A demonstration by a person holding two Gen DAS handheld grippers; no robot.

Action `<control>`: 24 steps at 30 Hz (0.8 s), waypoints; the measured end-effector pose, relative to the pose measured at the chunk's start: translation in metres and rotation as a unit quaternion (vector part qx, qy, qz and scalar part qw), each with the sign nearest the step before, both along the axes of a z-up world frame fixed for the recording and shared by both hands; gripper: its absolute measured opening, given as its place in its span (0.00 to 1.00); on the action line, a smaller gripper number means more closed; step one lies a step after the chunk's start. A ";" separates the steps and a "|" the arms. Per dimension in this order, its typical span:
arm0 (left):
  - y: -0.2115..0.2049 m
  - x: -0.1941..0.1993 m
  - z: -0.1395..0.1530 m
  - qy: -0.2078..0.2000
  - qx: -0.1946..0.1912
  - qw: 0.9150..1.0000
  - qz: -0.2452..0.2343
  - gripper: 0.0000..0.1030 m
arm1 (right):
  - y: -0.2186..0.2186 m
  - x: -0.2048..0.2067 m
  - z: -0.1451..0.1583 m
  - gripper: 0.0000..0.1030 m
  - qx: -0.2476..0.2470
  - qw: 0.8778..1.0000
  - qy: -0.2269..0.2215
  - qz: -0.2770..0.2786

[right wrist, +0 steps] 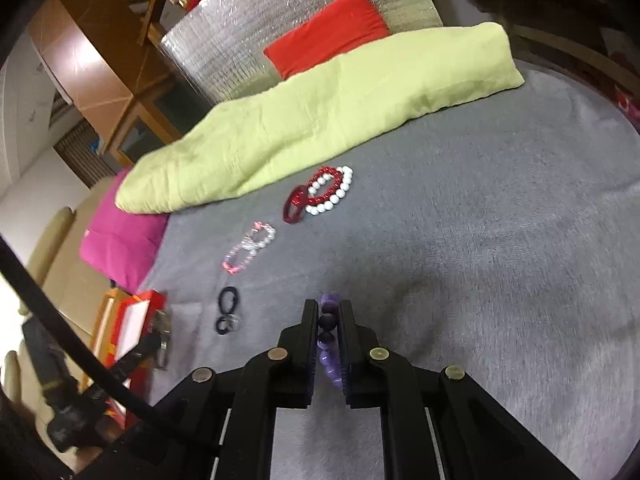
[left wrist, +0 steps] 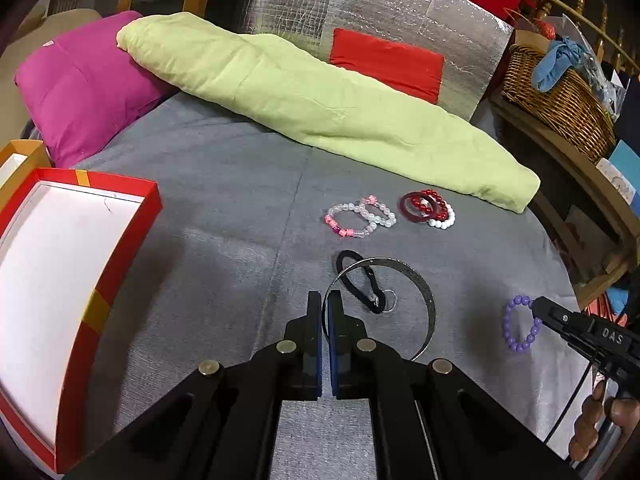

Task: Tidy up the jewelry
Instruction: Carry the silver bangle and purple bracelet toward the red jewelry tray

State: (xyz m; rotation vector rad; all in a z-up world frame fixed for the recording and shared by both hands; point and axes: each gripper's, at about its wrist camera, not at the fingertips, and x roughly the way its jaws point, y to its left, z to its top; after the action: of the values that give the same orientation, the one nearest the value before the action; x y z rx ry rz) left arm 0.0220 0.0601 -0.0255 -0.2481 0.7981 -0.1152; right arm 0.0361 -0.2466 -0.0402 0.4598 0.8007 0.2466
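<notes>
Figure: two loaded grippers over a grey cloth surface. Your left gripper [left wrist: 325,300], low centre of the left wrist view, is pinched nearly shut on the thin edge of a silver metal bangle [left wrist: 416,280], a rigid, smooth, glittery hoop that juts out to the right of the jaws. Your right gripper [right wrist: 329,312], low centre of the right wrist view, is clamped narrow on a purple beaded bracelet [left wrist: 520,324], its round matte beads strung in a loop.

Risks: the bangle is hard and slick and held at one point only, so a quick swing could likely pivot it or let it slip. The beads are round and may roll out from between flat pads; the loop probably stretches.

On the cloth remain a black hair tie [left wrist: 360,284] with a small metal ring, a pair of pink and clear bead bracelets [left wrist: 360,218], and a red and white cluster [left wrist: 428,210] of a glossy red ring and bead strands, all in mid-frame. The open red box [left wrist: 120,240] with white lining, at left of the left wrist view, seems the destination; the soft woven cloth could snag loose pieces.
</notes>
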 end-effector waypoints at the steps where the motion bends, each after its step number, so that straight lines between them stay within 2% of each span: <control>1: 0.000 -0.001 0.000 0.001 -0.003 1.000 -0.001 0.03 | 0.001 -0.003 0.001 0.10 -0.001 1.000 0.000 -0.001; 9: 0.001 -0.011 0.007 -0.003 0.010 1.000 0.001 0.03 | 0.033 -0.019 -0.002 0.10 -0.031 0.999 0.015 0.021; 24: 0.033 -0.028 0.025 -0.009 0.012 0.999 0.030 0.03 | 0.085 -0.032 0.029 0.10 -0.074 0.996 0.002 0.055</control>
State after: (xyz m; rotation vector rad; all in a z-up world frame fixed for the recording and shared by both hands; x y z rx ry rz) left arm -0.0057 0.0935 -0.0002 -0.2482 0.7735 -0.0519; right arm 0.0040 -0.1613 -0.0110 0.2777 0.8428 0.2876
